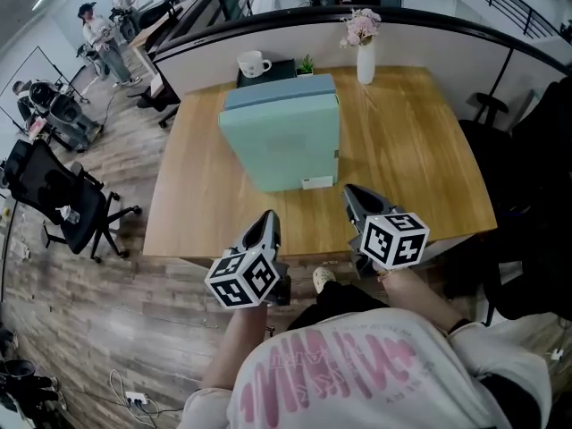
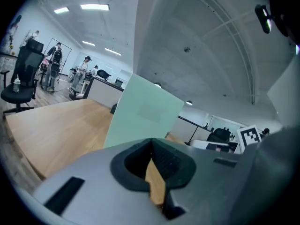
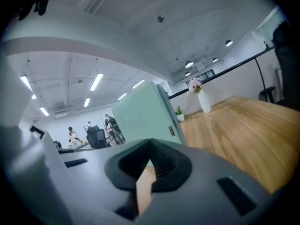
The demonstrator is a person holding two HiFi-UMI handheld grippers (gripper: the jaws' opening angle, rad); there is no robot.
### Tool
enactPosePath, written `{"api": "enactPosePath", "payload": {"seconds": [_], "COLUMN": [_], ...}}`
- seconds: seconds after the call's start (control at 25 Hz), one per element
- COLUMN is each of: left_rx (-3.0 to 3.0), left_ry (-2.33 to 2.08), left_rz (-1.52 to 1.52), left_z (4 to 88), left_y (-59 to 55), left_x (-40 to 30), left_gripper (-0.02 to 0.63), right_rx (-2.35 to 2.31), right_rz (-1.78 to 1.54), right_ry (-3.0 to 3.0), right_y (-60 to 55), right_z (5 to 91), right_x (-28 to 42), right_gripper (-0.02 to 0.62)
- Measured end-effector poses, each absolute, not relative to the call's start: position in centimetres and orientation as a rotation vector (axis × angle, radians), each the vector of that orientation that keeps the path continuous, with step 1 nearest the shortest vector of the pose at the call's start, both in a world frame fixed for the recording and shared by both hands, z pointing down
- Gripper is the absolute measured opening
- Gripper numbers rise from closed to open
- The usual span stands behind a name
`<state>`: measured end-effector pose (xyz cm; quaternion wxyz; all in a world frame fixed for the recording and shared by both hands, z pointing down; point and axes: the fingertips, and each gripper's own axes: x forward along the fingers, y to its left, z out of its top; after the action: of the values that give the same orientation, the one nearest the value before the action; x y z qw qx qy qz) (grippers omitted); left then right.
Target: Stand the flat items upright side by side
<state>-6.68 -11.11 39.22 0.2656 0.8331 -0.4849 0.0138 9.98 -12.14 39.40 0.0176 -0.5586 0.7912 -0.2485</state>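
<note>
A pale green flat case [image 1: 284, 141] stands on the wooden table [image 1: 420, 150], with a blue-grey one [image 1: 277, 92] against its far side. A small white label shows at its near lower corner. My left gripper [image 1: 269, 217] hovers at the table's front edge, short of the case and to its left, jaws shut and empty. My right gripper [image 1: 350, 192] is close to the case's near right corner, also shut and empty. In the left gripper view the gripper [image 2: 151, 142] is shut below the green case [image 2: 145, 114]. The right gripper view has the shut gripper [image 3: 150, 145] under the case [image 3: 140, 114].
Behind the cases are a white mug [image 1: 254, 63] on a dark box, a small plant [image 1: 307, 63] and a white vase of flowers [image 1: 365, 61]. A black office chair [image 1: 63, 195] stands on the floor to the left. People work far back left.
</note>
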Motion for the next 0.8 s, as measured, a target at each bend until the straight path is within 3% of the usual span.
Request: {"api": "enactPosePath", "payload": {"seconds": [0.4, 0.8], "left_rx": [2.286, 2.223], "left_ry": [-1.467, -1.522], "left_rz": [-0.081, -0.138], "left_z": [34.7, 34.6], "left_y": [-7.8, -3.7], "left_x": [-4.1, 1.6], "left_gripper": [0.002, 0.002], "right_rx": [-1.517, -1.484], "right_rz": [-0.43, -0.447], "right_ry": [2.7, 2.818], "right_y": [-9.0, -6.2], "right_z": [33.8, 34.2], "right_x": [9.9, 15.8], "right_gripper": [-0.003, -0.003]}}
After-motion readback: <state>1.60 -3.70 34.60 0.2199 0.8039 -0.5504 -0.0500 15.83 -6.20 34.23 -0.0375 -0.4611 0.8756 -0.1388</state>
